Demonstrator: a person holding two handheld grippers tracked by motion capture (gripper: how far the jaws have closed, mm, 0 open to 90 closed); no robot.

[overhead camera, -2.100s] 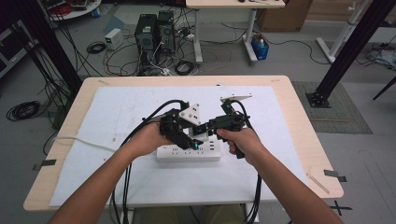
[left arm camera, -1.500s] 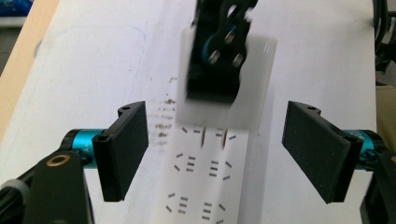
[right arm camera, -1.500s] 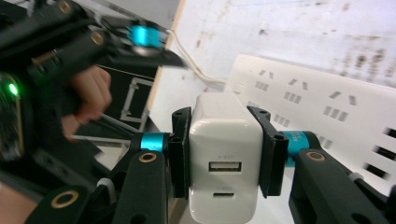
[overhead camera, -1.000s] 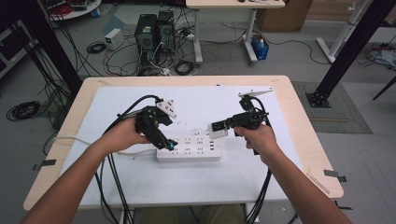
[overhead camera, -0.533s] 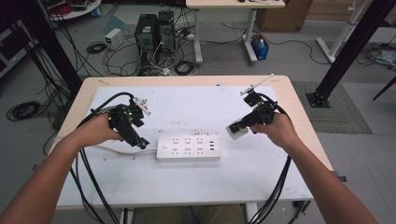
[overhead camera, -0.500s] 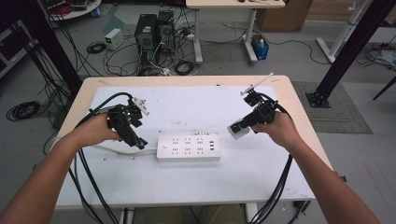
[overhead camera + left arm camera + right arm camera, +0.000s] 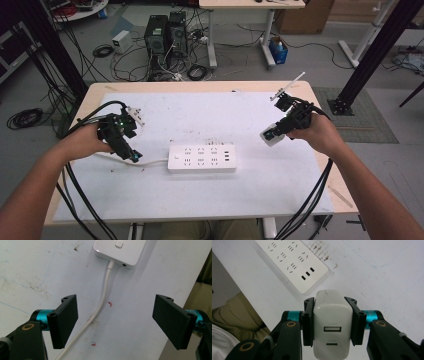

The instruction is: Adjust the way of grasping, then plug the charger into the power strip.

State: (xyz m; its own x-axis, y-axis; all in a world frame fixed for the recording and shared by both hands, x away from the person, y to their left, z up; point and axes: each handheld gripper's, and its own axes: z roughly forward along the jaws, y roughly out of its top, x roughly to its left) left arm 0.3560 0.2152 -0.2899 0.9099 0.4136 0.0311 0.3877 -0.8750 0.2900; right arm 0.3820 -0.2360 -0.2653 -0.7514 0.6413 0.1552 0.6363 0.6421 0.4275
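Two grippers flank the white power strip (image 7: 202,158), which lies near the middle of the white table cover (image 7: 210,112) and serves as the landmark. The right gripper (image 7: 274,134) is off the strip's right end, raised above the cover, its jaws clamped on the two sides of a white charger block (image 7: 332,327); in the right gripper view the block's two ports face the camera, and the strip's end with three small slots lies beyond it, apart from the block. The left gripper (image 7: 131,154) sits off the strip's left end, its jaws standing wide with nothing between the pads; in the left gripper view the strip's white cord (image 7: 100,307) runs along the cover under the gap, not touched. Bare cover lies between each gripper and the strip. Behind the strip a broad stretch of cover reaches the table's far edge (image 7: 200,86); in front a narrower band runs to the near edge. Right of the strip, the right hand (image 7: 317,135) is close to the table's right edge; left of it, the left hand (image 7: 87,142) hangs over the left edge.
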